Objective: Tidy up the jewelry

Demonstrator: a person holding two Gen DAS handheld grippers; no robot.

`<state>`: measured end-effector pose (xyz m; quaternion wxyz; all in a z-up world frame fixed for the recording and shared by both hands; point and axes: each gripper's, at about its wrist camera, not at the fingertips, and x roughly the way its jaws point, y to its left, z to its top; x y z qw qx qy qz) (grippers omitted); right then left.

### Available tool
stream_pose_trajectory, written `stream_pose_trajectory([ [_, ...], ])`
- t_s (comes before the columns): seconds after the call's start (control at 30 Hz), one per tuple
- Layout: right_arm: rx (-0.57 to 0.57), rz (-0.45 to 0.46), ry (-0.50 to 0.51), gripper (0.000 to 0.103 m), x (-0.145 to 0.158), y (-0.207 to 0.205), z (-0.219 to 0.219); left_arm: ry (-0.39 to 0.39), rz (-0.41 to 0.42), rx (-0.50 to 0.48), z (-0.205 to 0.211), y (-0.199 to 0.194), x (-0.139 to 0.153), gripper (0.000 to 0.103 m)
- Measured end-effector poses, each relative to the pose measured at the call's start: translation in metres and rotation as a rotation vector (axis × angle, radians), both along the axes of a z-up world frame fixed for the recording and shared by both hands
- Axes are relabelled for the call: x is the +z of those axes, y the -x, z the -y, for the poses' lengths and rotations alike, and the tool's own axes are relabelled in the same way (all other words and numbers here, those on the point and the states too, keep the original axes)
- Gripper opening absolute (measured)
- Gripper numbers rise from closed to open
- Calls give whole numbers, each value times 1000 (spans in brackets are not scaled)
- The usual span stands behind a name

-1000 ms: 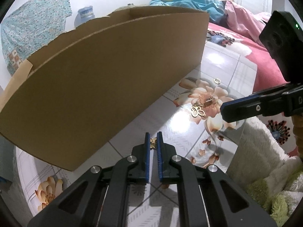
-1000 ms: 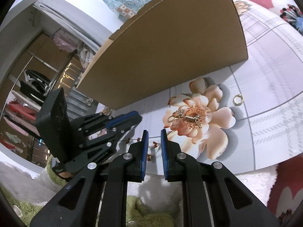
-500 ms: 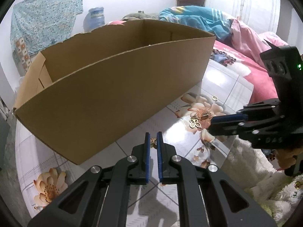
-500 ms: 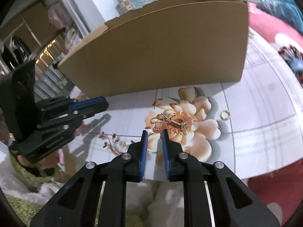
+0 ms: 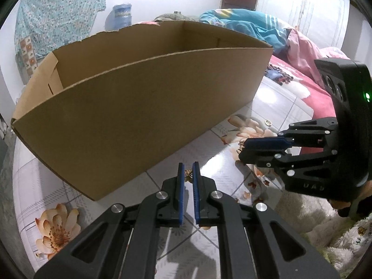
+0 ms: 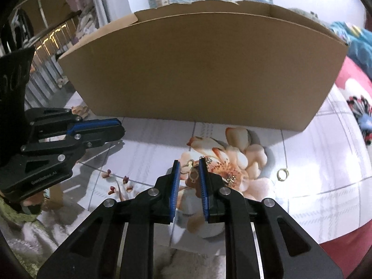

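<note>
Charm (image 5: 187,174): small, gold, pinched between the blue pads at the tips of the left gripper (image 5: 188,174), in front of the box wall.
Left gripper: jaws drawn together on the charm, angled down at the table; in the right view it shows side-on at the left edge (image 6: 97,129).
Chain pile (image 6: 209,169): gold chain with looped pendants, lying on the printed flower on the table, in front of the box.
Right gripper (image 6: 188,174): jaws a little apart, tips to either side of the pile's looped pendant; the pads do not press on it. Whether the tips touch the table cannot be told.
Ring (image 6: 282,174): gold, flat on the table, right of the flower, apart from the pile.
Box (image 5: 144,116): open-topped cardboard, standing on the table behind the jewelry; its inside floor is hidden.
Table (image 6: 325,162): glossy, white, with a grid pattern and printed flowers.
Beyond: pink bedding and a blue cloth behind the box; a white fluffy rug at the near edge.
</note>
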<state>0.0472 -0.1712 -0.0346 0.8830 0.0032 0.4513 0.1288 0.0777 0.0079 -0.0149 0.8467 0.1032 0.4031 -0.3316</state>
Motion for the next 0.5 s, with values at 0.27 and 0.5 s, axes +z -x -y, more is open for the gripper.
stream_pose_trajectory([
  [0.27,13,40,83,16,2,8,-42,1,-9,3,2,-3,-3,6],
  [0.5,7,39,53,14,3,15,-36,3,-3,1,2,-3,-3,6],
])
